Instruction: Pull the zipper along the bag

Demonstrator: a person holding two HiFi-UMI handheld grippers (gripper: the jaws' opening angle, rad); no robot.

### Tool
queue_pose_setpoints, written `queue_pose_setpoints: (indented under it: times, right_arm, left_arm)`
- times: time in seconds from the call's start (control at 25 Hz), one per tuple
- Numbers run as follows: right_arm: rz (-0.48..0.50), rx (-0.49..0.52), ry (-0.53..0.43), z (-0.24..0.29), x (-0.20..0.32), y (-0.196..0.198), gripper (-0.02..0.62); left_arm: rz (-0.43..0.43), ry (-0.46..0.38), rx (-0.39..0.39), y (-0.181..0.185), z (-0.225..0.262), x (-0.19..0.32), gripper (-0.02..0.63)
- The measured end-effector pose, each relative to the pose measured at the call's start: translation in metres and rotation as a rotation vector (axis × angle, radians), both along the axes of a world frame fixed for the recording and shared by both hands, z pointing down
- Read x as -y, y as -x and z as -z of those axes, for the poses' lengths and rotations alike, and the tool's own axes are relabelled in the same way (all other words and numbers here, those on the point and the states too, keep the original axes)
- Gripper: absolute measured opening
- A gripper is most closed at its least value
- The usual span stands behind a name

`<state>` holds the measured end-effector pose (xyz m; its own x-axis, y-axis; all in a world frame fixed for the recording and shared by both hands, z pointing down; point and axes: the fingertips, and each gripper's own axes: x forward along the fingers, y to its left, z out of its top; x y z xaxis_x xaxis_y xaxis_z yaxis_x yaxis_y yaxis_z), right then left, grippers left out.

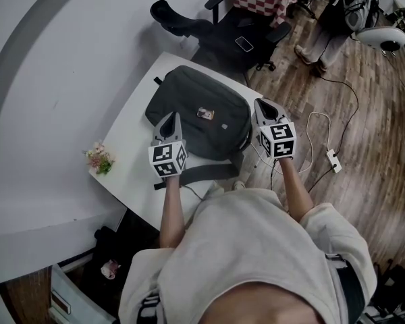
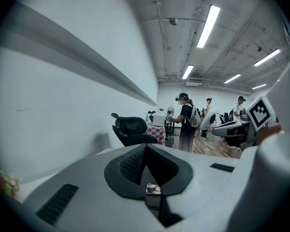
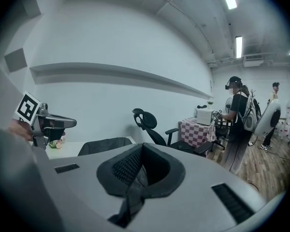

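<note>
White table (image 1: 131, 137) under grey bag (image 1: 196, 106), beside pale wall (image 1: 54, 79), plank floor (image 1: 364, 113)

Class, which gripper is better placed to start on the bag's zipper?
Probably left: the left gripper hovers over the bag, aimed at its label. The right gripper sits beside the bag's edge. Zipper pull not visible.

prob. office/lab: swivel chair (image 1: 223, 42), striplights (image 2: 208, 25)

A white surface (image 1: 131, 140) holds a dark grey bag (image 1: 199, 110). Little flowers (image 1: 99, 159) sit left of the bag, by the surface's corner.
</note>
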<state>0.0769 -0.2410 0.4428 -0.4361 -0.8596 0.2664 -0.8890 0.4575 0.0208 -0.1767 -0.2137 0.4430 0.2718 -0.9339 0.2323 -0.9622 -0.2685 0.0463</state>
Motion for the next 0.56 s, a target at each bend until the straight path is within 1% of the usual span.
queue_pose_setpoints:
  times: [0.56]
  right_arm:
    - [0.016, -0.011, -0.008, 0.0025, -0.0017, 0.002, 0.014]
  left_arm:
    - [-0.001, 0.006, 0.004, -0.0045, -0.0018, -0.0021, 0.026]
